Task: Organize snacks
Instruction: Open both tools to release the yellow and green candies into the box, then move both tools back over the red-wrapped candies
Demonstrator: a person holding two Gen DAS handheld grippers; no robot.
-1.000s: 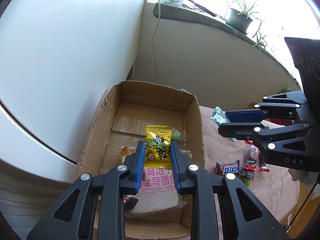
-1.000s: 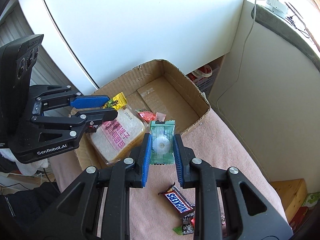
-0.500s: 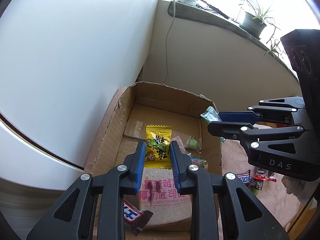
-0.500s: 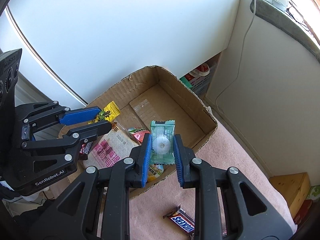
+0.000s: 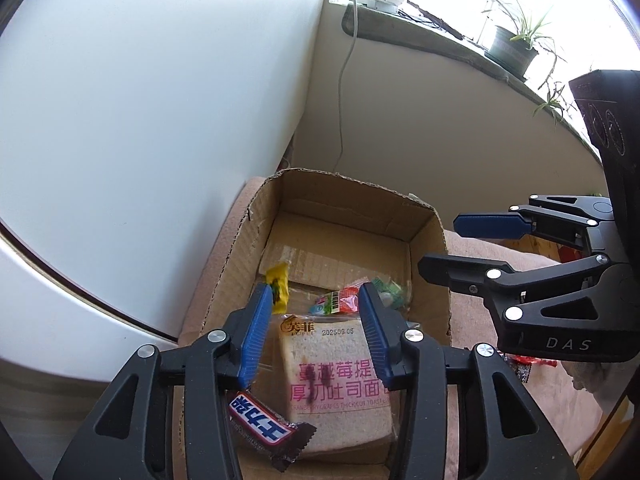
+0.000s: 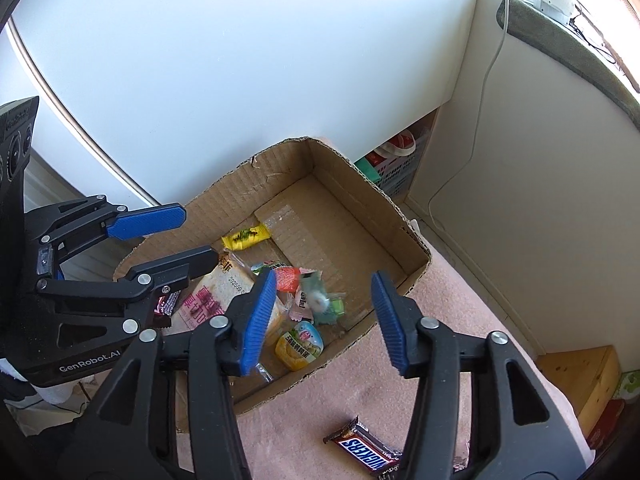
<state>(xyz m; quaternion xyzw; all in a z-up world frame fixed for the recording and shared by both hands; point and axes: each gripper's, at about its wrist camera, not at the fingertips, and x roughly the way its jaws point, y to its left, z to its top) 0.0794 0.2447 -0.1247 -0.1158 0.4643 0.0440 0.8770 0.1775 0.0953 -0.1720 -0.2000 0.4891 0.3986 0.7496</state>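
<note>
An open cardboard box (image 5: pixel 436 240) (image 6: pixel 416 248) sits on a pink cloth. My left gripper (image 5: pixel 316 332) is open above it, over a bagged toast slice (image 5: pixel 332 384). The yellow candy packet (image 5: pixel 278 286) (image 6: pixel 246 236) lies loose on the box floor. My right gripper (image 6: pixel 324 316) is open above the box's near wall; the green candy packet (image 6: pixel 320 300) is blurred inside the box below it. A Snickers bar (image 5: pixel 260 428) lies in the box, another Snickers bar (image 6: pixel 362 454) on the cloth.
Several small snacks (image 6: pixel 300 344) lie in the box's near corner. More wrappers (image 5: pixel 528 364) lie on the pink cloth (image 6: pixel 360 392). A white panel (image 6: pixel 240 80) stands behind the box, a wall with a windowsill (image 5: pixel 440 36) to the right. A wooden crate (image 6: pixel 576 384) sits lower right.
Both grippers opened. The yellow packet dropped from the left gripper and the green packet from the right gripper into the box. Both grippers moved further over the box.
</note>
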